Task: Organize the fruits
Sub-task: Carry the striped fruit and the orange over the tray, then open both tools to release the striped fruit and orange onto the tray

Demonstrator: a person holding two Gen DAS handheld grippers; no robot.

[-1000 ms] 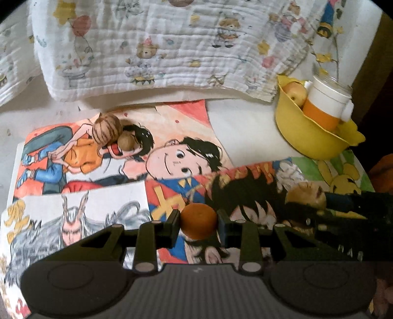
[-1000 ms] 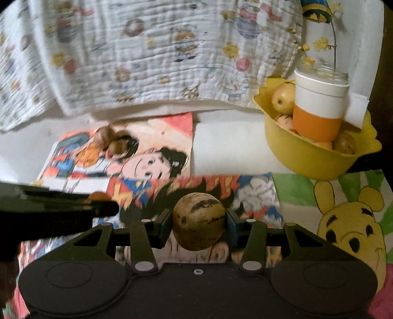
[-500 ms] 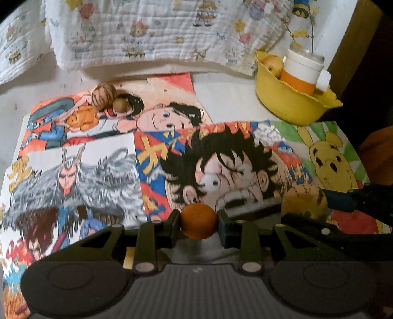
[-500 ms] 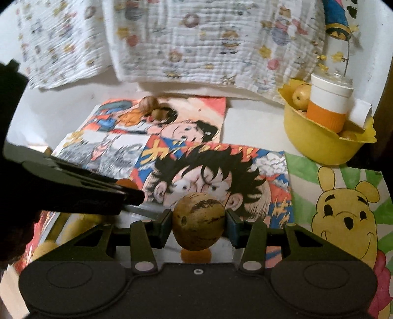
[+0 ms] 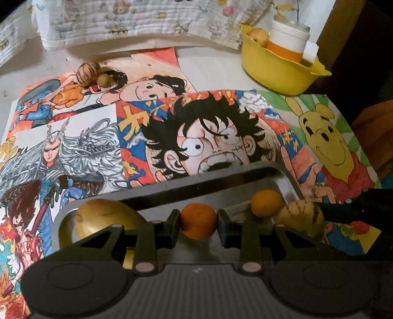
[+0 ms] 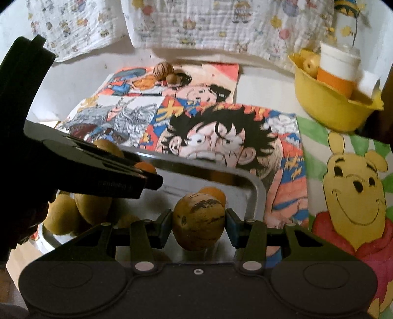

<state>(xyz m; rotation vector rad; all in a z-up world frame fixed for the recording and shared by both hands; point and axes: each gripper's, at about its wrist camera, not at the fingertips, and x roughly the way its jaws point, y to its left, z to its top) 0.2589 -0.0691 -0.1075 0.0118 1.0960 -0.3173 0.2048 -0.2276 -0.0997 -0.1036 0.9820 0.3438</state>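
Observation:
My left gripper is shut on a small orange fruit and holds it above a metal tray. In the tray lie another small orange fruit and a yellow fruit. My right gripper is shut on a brown-streaked yellow fruit over the tray's right part; that fruit also shows in the left wrist view. The left gripper shows as a dark shape in the right wrist view. Several yellow fruits lie at the tray's left.
A yellow bowl at the back right holds a fruit and a white-and-orange cup. Two brown fruits lie on cartoon posters at the back left. A quilted cloth hangs behind.
Both grippers have drawn back toward the near edge with their fruits. The metal tray and its fruits have come into view under them.

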